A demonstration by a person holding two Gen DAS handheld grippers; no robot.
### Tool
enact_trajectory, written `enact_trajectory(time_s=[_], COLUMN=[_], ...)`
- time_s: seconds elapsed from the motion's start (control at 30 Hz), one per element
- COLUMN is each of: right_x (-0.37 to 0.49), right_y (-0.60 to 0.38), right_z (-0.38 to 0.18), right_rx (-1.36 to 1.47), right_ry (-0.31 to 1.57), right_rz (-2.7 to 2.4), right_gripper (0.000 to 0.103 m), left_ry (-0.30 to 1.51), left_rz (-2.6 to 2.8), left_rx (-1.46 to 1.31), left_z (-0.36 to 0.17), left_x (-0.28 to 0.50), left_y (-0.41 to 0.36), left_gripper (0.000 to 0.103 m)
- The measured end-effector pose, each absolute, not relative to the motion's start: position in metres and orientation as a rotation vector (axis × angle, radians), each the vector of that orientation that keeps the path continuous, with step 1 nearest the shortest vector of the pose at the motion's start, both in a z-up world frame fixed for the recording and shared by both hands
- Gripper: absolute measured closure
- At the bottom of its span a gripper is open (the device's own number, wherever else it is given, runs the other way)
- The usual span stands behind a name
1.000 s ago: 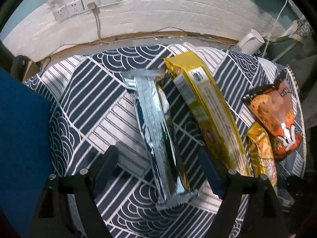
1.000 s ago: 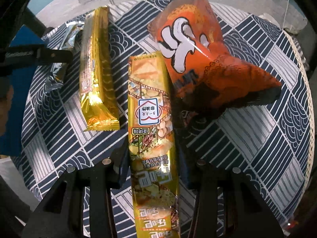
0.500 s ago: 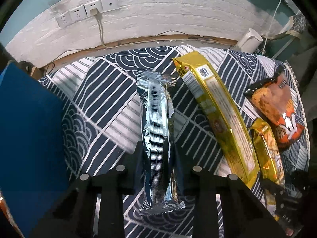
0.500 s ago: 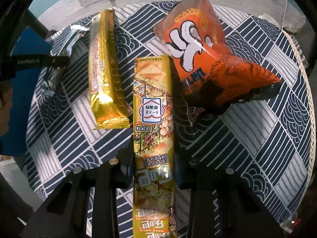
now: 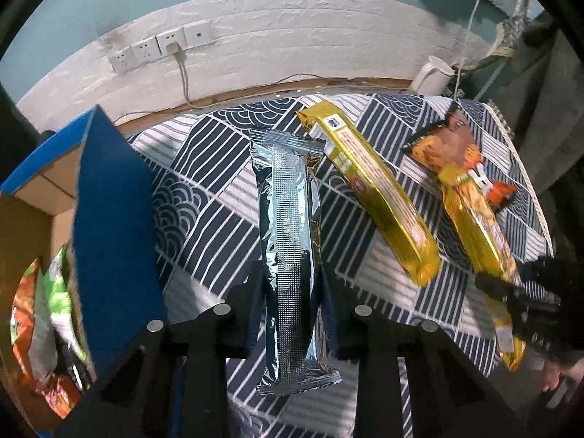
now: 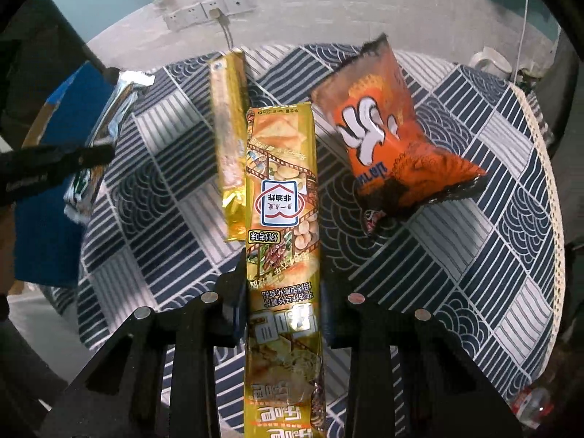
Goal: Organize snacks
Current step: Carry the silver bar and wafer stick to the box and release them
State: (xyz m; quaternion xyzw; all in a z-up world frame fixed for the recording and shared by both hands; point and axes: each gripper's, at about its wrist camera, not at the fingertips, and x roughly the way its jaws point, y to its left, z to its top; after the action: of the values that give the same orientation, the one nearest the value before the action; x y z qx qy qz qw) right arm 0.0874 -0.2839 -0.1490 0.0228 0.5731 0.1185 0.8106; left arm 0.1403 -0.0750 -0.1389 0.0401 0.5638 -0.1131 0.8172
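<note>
The desk's cloth [image 6: 474,255] is navy and white, patched with stripes and wave scales. The silver foil packet [image 5: 288,226] shines grey-black. At 1 o'clock of it lies a plain gold packet [image 5: 368,186]. The yellow printed packet [image 6: 283,197] carries a red-blue-white badge. The orange bag [image 6: 387,138] bears white lettering. The box [image 5: 109,219] is blue outside, brown inside.

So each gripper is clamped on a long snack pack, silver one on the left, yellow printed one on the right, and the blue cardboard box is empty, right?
One thing is off: the blue cardboard box is not empty. The left wrist view shows orange and green snack bags inside it. The rest holds: the left gripper is shut on the long silver foil pack, and the right gripper on the long yellow printed pack.
</note>
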Motion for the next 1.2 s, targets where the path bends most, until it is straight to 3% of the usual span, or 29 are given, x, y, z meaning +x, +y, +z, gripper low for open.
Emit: enact_trajectory(time_s=[0.53, 1.2], right_x=[0.085, 0.081], right_y=[-0.238, -0.183], right_z=[-0.086, -0.048], right_rx=[0.034, 0.005], right_ry=[1.12, 1.085], right_rz=[0.312, 0.39], right_gripper=[0.073, 0.073], left_ry=[1.104, 1.05], left_rz=[-0.244, -0.214], left_rx=[0.095, 0.061], left_z=[-0.09, -0.059], left_x=[0.081, 0.051], left_y=[-0.034, 0.021], left_gripper=[0.074, 0.074])
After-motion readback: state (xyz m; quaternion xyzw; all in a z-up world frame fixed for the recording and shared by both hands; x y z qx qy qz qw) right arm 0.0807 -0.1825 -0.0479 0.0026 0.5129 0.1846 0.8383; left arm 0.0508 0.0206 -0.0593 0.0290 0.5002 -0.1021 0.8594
